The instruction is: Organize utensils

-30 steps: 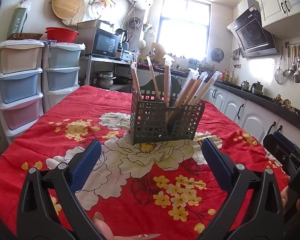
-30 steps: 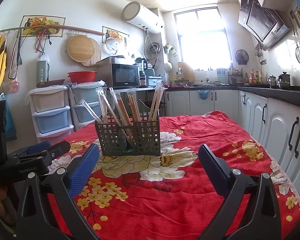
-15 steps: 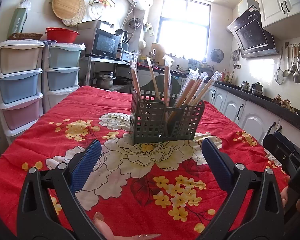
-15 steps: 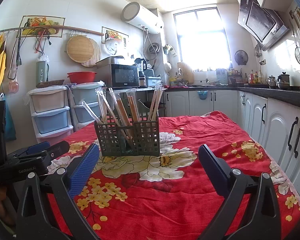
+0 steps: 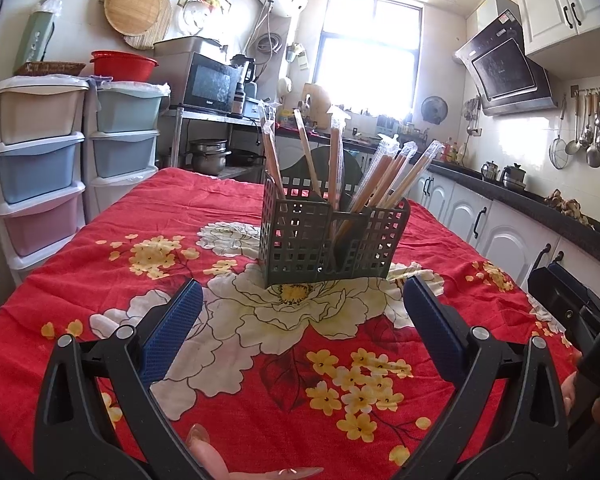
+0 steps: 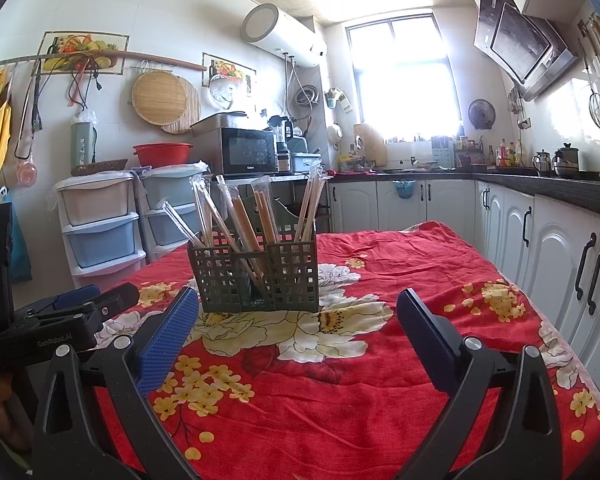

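While nothing has shifted against the frames of a second ago, both grippers hang low over the near end of the red flowered tablecloth, each with its blue pads spread wide and nothing between them. The left gripper points at the grid caddy from the near left; a fingertip of the holding hand shows at the bottom edge of its view. The right gripper faces the same caddy from the near right, and the left tool's black body juts in at the left edge of the right wrist view.

Farther out, mid-table, the dark green grid caddy stands upright on a large white flower of the cloth, well apart from both grippers. Its compartments hold plastic-wrapped chopsticks, which lean outward in several bunches: in the left wrist view, a few in the left cell and more fanned in the right cell.

Beyond the table, pastel drawer towers stand at the far left with a red basin on top, a microwave beside them, and white cabinets along the right under a bright window
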`<act>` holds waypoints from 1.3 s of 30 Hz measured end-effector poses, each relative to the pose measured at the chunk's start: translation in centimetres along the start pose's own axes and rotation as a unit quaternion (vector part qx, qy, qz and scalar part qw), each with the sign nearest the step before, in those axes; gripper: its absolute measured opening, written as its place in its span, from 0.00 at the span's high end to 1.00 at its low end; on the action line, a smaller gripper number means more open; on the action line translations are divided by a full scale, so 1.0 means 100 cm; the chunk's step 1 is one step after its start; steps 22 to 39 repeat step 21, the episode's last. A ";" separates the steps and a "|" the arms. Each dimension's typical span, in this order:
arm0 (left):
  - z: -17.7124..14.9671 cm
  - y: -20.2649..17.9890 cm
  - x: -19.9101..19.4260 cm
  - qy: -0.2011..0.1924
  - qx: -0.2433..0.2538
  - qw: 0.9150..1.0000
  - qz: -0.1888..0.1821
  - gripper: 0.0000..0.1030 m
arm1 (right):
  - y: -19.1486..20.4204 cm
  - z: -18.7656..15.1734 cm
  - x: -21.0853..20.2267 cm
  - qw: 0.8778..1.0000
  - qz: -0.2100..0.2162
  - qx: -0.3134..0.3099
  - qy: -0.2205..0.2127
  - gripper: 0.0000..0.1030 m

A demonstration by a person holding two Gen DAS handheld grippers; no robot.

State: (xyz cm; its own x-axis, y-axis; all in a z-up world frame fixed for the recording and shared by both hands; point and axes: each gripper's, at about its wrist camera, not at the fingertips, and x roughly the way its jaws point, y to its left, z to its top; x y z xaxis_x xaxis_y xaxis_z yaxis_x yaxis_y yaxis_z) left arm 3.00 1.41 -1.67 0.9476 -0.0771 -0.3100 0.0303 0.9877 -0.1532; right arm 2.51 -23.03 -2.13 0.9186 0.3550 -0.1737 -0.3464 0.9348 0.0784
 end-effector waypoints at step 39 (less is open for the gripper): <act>0.048 0.101 0.061 0.144 -0.030 0.982 0.119 0.10 | -0.105 0.033 0.085 0.962 -0.137 0.039 0.234 0.06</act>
